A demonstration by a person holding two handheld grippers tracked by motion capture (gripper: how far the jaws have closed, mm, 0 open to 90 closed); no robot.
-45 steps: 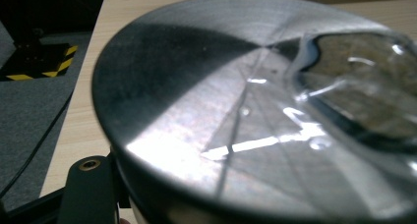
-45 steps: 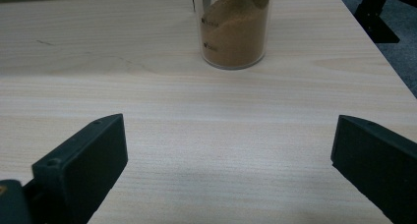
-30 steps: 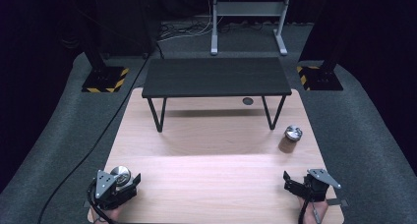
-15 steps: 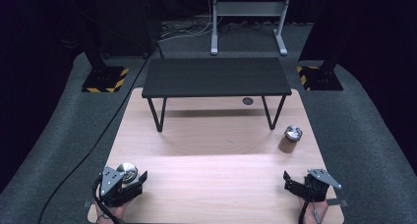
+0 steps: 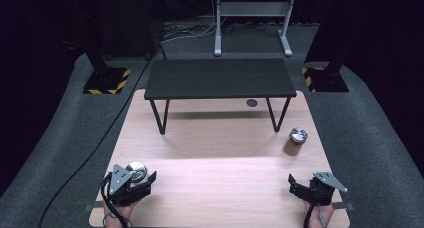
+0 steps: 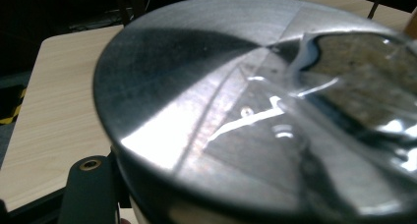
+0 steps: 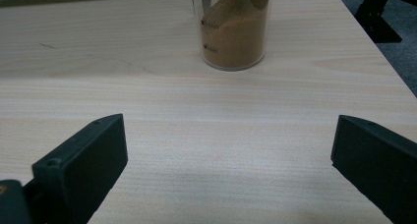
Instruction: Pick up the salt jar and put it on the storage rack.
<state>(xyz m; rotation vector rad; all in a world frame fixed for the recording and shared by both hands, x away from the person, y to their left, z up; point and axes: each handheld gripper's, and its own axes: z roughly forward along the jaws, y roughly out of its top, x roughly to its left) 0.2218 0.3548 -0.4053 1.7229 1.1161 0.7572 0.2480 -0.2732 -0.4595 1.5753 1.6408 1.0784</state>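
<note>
Left gripper (image 5: 131, 180): at the near-left table (image 5: 220, 138) corner, closed on a steel-lidded jar (image 6: 255, 111), it seems.
Right gripper (image 5: 310, 188): jaws wide apart, holding nothing.
Spice jar (image 5: 297, 140): right side, clear, rigid, smooth, probably breakable; take hold around the body below the lid.

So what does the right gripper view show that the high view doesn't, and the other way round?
Right gripper view: the jar is clear, holds brown powder, and has markings on its side. High view: the jar's silver lid, the black bench, the left gripper at a second silver-lidded jar, and dark floor around. Both: the wooden table, that jar, and the right gripper with its jaws apart.
</note>
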